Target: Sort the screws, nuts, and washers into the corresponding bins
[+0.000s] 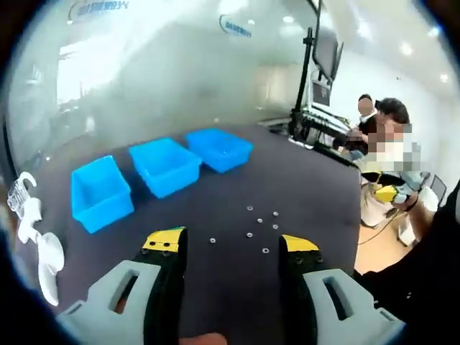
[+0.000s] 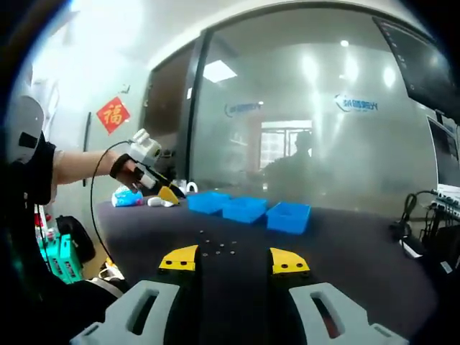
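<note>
Seven or so small bits of hardware (image 1: pixel 257 224) scattered loose on the dark table (image 1: pixel 302 180), just ahead of the left gripper (image 1: pixel 232 246), near its yellow-tipped jaws. Too tiny to call screw, nut or washer, though most look ring-shaped. Same little cluster (image 2: pixel 218 249) visible from the right gripper view, sitting on the tabletop (image 2: pixel 359 244) between that gripper's tips and the bins.

Three blue bins in a row further back: near bin (image 1: pixel 100 192), middle bin (image 1: pixel 165 165), far bin (image 1: pixel 219 149). All look bare inside from the left gripper view, though a small piece could hide below a wall. From the right gripper view, same row of bins (image 2: pixel 248 209), interiors not visible. So probably nothing sorted yet, whole job left: every piece to pick up and drop in its own bin.

Left gripper jaws spread wide, nothing between them, touching nothing, hanging above the table. Right gripper (image 2: pixel 233 260) same deal: jaws wide apart, empty, no contact with the parts. In the right gripper view, also the left gripper (image 2: pixel 147 176) coming in from the left in a hand, raised above the table edge; spread not clear from that angle.

Off to the side, some white plastic stuff (image 1: pixel 32 230) at the table's edge, plus people seated beyond the far corner.
</note>
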The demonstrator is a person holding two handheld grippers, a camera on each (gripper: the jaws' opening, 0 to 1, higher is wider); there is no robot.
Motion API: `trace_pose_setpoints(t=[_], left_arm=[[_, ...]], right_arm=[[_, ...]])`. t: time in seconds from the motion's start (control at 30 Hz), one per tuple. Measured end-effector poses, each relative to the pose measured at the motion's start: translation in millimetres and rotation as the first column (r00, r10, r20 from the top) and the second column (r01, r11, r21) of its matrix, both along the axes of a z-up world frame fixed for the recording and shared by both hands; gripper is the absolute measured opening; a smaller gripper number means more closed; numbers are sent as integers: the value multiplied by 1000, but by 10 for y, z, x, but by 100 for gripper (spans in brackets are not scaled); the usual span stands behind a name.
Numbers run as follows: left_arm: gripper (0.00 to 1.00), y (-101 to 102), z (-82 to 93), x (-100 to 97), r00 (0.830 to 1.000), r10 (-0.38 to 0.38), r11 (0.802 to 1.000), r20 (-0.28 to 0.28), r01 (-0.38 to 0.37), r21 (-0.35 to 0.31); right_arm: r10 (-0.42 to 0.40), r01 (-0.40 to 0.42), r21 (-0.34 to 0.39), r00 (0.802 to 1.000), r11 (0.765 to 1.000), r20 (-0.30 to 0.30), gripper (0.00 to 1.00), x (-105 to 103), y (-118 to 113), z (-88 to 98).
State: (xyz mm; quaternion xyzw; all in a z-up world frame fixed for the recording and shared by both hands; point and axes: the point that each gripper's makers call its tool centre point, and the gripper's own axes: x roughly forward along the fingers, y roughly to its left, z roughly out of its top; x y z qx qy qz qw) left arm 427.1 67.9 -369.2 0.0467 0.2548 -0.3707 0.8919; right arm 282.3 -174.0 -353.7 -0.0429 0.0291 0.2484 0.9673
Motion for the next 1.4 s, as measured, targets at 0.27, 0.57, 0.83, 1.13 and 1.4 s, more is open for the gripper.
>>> trace_pose_setpoints(t=[0.27,0.57,0.83,1.13,1.4], left_arm=[[49,-68,-116,188,999,19,999,-25,-18,32],[49,-149,-268,183,998,-23,996,-59,27,81],[49,-155,-514,145,992,-76,979,-101,94,182],[45,-232,-630,182,991,-82,978,-107,101,185],[45,-205,-747,258,988,-83,977,-130,107,183]], right_arm=[[-9,8,-6,1000,1000,-11,32,9,-43,-33],[-7,7,-9,1000,1000,-20,32,6,-49,-69],[4,-4,-15,1000,1000,-27,32,-3,-24,-88],[11,-12,-26,999,1000,-45,32,-29,-4,-171],[13,-15,-35,999,999,-47,32,-23,-21,-176]])
